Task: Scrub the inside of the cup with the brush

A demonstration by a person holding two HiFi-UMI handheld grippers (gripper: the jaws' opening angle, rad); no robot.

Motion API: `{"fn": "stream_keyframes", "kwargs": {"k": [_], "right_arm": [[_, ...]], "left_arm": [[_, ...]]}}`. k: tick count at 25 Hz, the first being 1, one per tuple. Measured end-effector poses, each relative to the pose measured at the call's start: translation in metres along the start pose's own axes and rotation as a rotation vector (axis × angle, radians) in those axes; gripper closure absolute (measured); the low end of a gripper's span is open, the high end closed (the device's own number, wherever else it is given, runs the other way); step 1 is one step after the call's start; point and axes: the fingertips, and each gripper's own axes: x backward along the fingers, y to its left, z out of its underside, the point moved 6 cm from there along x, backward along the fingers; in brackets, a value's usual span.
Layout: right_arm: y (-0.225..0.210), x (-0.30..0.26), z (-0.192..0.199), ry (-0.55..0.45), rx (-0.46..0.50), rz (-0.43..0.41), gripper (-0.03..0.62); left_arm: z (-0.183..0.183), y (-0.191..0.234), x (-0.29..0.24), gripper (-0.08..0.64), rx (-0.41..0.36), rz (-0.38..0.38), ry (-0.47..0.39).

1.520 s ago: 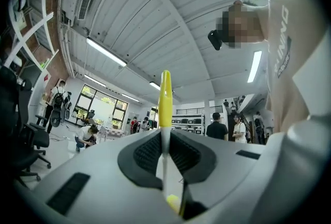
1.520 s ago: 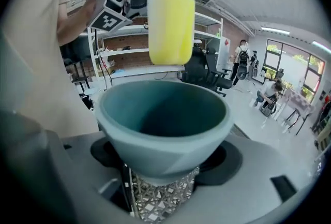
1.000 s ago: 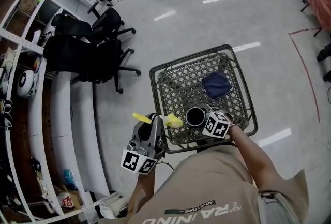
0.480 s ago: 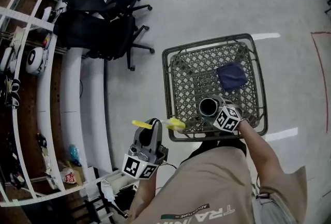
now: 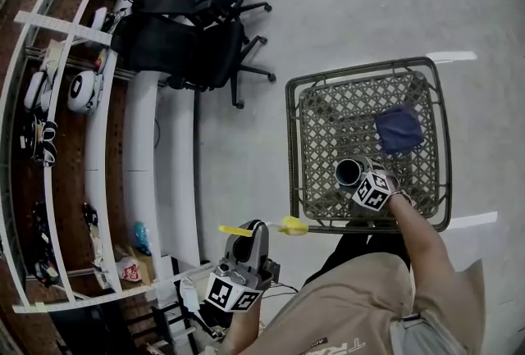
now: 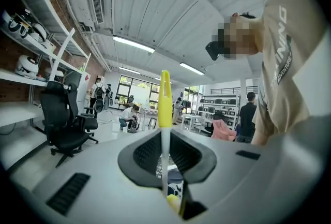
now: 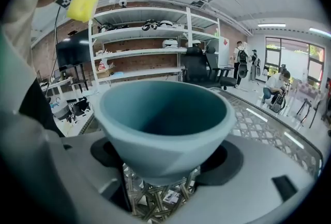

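Fingers of right gripper (image 5: 359, 178) clamp one cup (image 7: 164, 124); fingers of left gripper (image 5: 253, 232) pinch one brush (image 6: 164, 99).

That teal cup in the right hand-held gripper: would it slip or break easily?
The cup looks thick-walled and rigid, so it probably holds its shape in the right hand-held gripper. Its sides taper toward the base, so it might slide in the jaws. Possibly ceramic, hence breakable.

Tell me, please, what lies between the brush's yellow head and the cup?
In the head view, only the mesh table's rim and bare lattice lie between the brush, in the left gripper, and the cup, in the right gripper.
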Motion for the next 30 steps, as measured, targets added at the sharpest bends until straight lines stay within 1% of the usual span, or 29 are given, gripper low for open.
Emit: {"fn": "stream_keyframes", "kwargs": {"k": [5, 9, 12, 14, 18, 24, 30], "right_arm": [[-0.005, -0.019, 0.000, 0.001, 0.025, -0.002, 0.201], [-0.007, -0.020, 0.005, -0.002, 0.021, -0.005, 0.202], [-0.003, -0.018, 0.008, 0.001, 0.041, -0.006, 0.202], [-0.001, -0.018, 0.010, 0.013, 0.053, -0.001, 0.202], [0.005, -0.016, 0.017, 0.071, 0.068, 0.028, 0.202], [0.001, -0.009, 0.028, 0.103, 0.041, 0.049, 0.202], [0.008, 0.017, 0.039, 0.134, -0.011, 0.073, 0.202]], "left_arm": [[0.011, 0.000, -0.001, 0.516, 0.012, -0.005, 0.018], [0.011, -0.004, -0.008, 0.515, 0.014, 0.019, 0.025], [0.012, -0.004, -0.011, 0.515, 0.014, 0.023, 0.027], [0.011, -0.003, -0.015, 0.516, 0.009, 0.028, 0.023], [0.008, -0.005, -0.018, 0.515, 0.006, 0.048, 0.029], [0.011, -0.007, -0.026, 0.515, 0.001, 0.083, 0.034], [0.006, -0.008, -0.030, 0.515, 0.003, 0.127, 0.018]]}}
